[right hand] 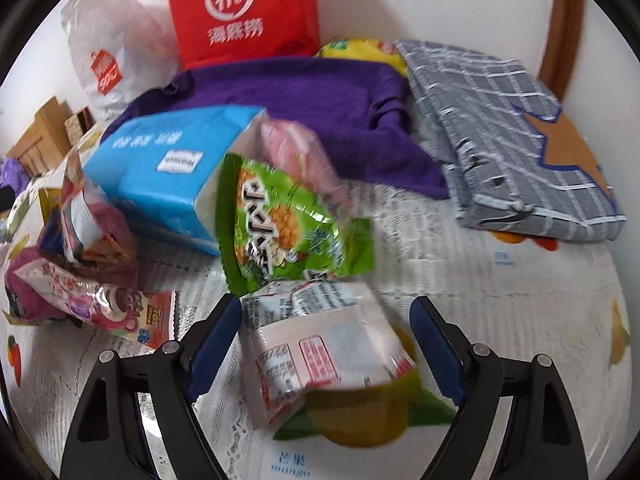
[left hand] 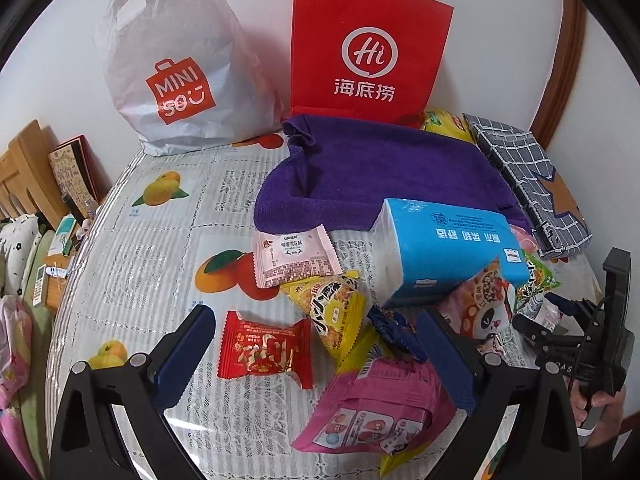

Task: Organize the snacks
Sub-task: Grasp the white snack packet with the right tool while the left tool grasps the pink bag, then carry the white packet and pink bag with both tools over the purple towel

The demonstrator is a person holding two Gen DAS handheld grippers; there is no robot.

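My left gripper (left hand: 316, 316) hangs open over a heap of snack packets. A red packet (left hand: 264, 354), a yellow one (left hand: 336, 312) and a magenta one (left hand: 376, 404) lie between and below its blue fingers, none of them pinched. A pink-white packet (left hand: 296, 258) lies just beyond. My right gripper (right hand: 326, 306) is open and straddles a white packet with red labels (right hand: 320, 352). Its left finger is close to the packet's edge and its right finger stands clear. A green packet (right hand: 288, 224) lies just ahead.
A blue tissue pack (left hand: 448, 248) leans on the snacks in front of a purple towel (left hand: 380, 168). A red paper bag (left hand: 368, 52) and a white plastic bag (left hand: 176, 72) stand against the wall. A grey checked cloth (right hand: 500, 132) lies at the right. The table edge (left hand: 76, 248) drops off at the left.
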